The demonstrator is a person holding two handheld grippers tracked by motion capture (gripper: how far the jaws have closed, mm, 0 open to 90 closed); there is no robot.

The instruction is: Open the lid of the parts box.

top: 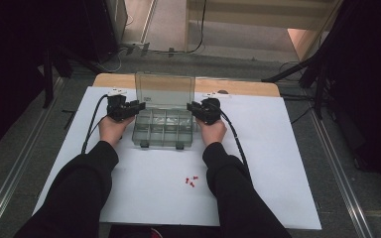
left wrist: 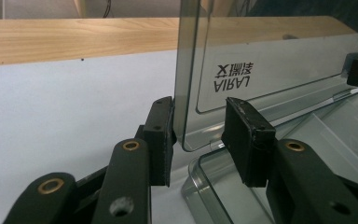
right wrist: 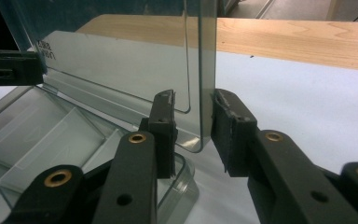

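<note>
High view: box (top: 163, 130) near back edge of white sheet (top: 278, 163), lid (top: 164, 90) upright; compartment contents too small to read. Left gripper (top: 140, 105) at lid's left edge, right gripper (top: 190, 106) at its right edge. Left gripper view: jaws half-wide astride lid (left wrist: 261, 65) edge, outer pad (left wrist: 161, 135) touching, inner apart. Right gripper view: lid (right wrist: 121, 60) edge between jaws, contact unclear. Red pins (top: 191, 181) toward front edge, open sheet around.
</note>
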